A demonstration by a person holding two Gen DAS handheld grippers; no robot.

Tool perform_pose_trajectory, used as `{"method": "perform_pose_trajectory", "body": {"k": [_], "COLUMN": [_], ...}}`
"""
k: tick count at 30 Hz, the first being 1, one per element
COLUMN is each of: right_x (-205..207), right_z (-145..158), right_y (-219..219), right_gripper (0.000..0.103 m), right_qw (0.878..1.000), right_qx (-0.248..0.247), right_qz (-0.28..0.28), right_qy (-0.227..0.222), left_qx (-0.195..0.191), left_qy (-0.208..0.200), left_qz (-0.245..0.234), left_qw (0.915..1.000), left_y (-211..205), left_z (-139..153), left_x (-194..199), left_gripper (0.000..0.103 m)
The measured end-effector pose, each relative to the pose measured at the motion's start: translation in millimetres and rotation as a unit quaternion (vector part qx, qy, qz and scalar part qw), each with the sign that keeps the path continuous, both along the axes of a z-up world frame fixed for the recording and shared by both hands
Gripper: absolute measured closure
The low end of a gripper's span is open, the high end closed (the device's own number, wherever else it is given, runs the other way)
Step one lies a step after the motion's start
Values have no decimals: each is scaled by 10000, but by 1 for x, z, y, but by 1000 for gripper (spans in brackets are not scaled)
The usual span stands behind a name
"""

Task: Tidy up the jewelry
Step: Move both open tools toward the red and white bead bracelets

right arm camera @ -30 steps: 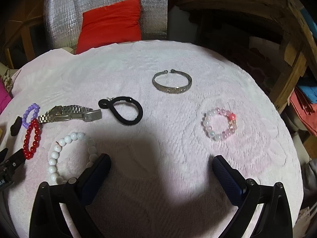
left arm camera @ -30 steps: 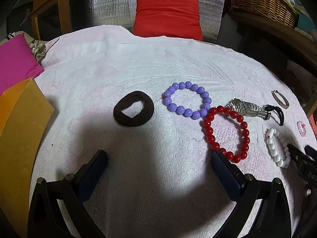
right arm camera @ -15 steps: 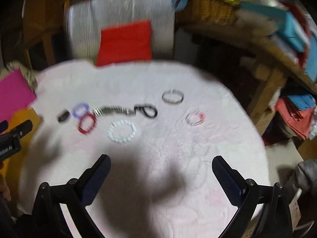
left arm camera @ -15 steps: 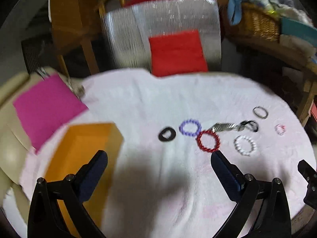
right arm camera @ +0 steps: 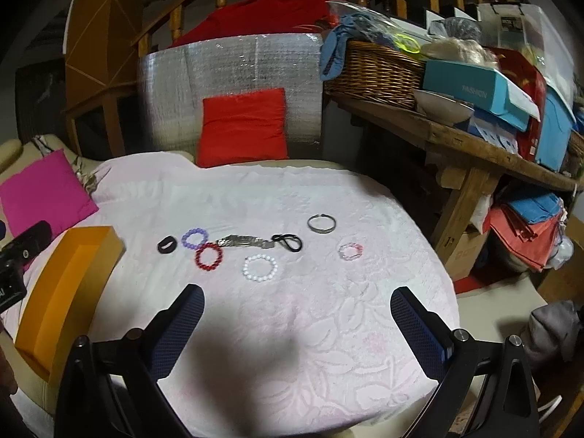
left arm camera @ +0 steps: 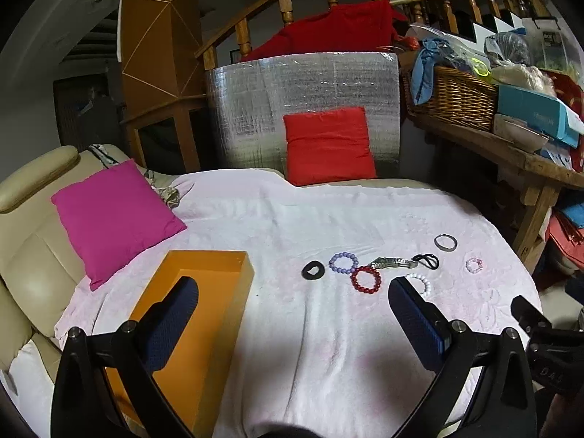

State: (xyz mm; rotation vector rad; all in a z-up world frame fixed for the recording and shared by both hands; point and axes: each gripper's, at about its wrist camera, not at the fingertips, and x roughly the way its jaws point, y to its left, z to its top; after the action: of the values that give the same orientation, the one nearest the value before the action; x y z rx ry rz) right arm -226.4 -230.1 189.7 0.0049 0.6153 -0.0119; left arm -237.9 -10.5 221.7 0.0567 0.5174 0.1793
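Note:
Jewelry lies spread on a pale pink towel [right arm camera: 292, 321]: a black scrunchie [left arm camera: 312, 269], purple bead bracelet [left arm camera: 342, 262], red bead bracelet [left arm camera: 366, 280], metal watch [left arm camera: 390, 263], black hair tie [left arm camera: 426, 261], white bead bracelet [right arm camera: 260, 268], silver bangle [right arm camera: 321, 223] and pink bead bracelet [right arm camera: 350, 251]. An open orange box [left arm camera: 204, 314] sits at the left, with nothing seen inside it. My left gripper [left arm camera: 292, 314] is open, high above the towel beside the box. My right gripper [right arm camera: 296, 319] is open too, well back from the jewelry. Both hold nothing.
A magenta cushion [left arm camera: 113, 215] lies left on a beige sofa, a red cushion [left arm camera: 328, 146] leans on a silver foil panel behind. A wooden bench [right arm camera: 474, 146] with a wicker basket and boxes stands right. The towel's edge drops off at right.
Both grippers have pulled up and back from the towel. The jewelry now looks small and far, and the orange box is fully in view. Nothing was picked up.

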Motion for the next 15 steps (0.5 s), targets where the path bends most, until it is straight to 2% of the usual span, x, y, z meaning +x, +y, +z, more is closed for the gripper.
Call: {"method": "perform_pose_trajectory", "body": {"k": [15], "right_x": [12], "right_z": [4], "right_y": [15], "right_gripper": [0], "right_qw": [9997], "right_qx": [192], "right_qz": [124], "right_qy": [49], "left_qx": [-5], "left_qy": [-56], "left_qz": [214], "left_qw": [9998], "left_y": [17], "left_z": [-1], "left_x": [1], "left_gripper": [0]}}
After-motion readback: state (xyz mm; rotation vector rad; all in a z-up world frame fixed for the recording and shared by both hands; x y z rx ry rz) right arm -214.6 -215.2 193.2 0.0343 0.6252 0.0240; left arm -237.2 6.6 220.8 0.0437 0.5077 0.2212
